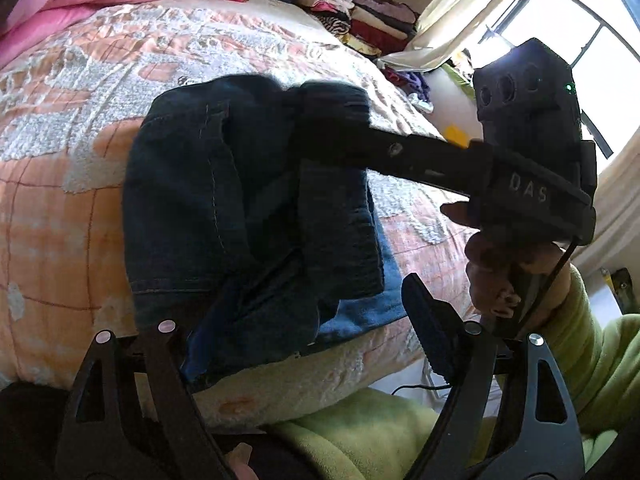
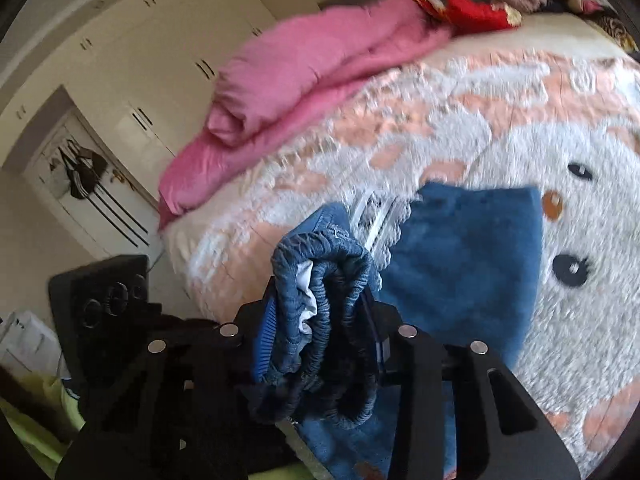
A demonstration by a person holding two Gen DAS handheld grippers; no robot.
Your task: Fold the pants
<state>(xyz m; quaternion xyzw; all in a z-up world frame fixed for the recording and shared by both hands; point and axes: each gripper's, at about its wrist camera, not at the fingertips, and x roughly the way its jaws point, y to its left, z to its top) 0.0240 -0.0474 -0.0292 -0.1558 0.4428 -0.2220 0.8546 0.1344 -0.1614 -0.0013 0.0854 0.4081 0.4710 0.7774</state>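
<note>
Dark blue denim pants (image 1: pixel 224 200) lie folded on the peach and white bedspread (image 1: pixel 60 184). In the left wrist view my right gripper (image 1: pixel 320 120) reaches in from the right, and its tips are buried in the far fold of the denim. In the right wrist view my right gripper (image 2: pixel 320 320) is shut on the bunched elastic waistband (image 2: pixel 324 280), while the rest of the pants (image 2: pixel 464 272) lies flat beyond it. My left gripper (image 1: pixel 304 344) stands open at the near edge of the pants. Denim hangs over its left finger; its right pad (image 1: pixel 428 332) is bare.
A pink quilt (image 2: pixel 304 72) lies at the head of the bed. Stacks of folded clothes (image 1: pixel 360 12) line the far edge by the bright window (image 1: pixel 560 32). White wardrobe doors (image 2: pixel 132 60) stand beyond the bed. A hand in a green sleeve (image 1: pixel 592 344) holds the right gripper.
</note>
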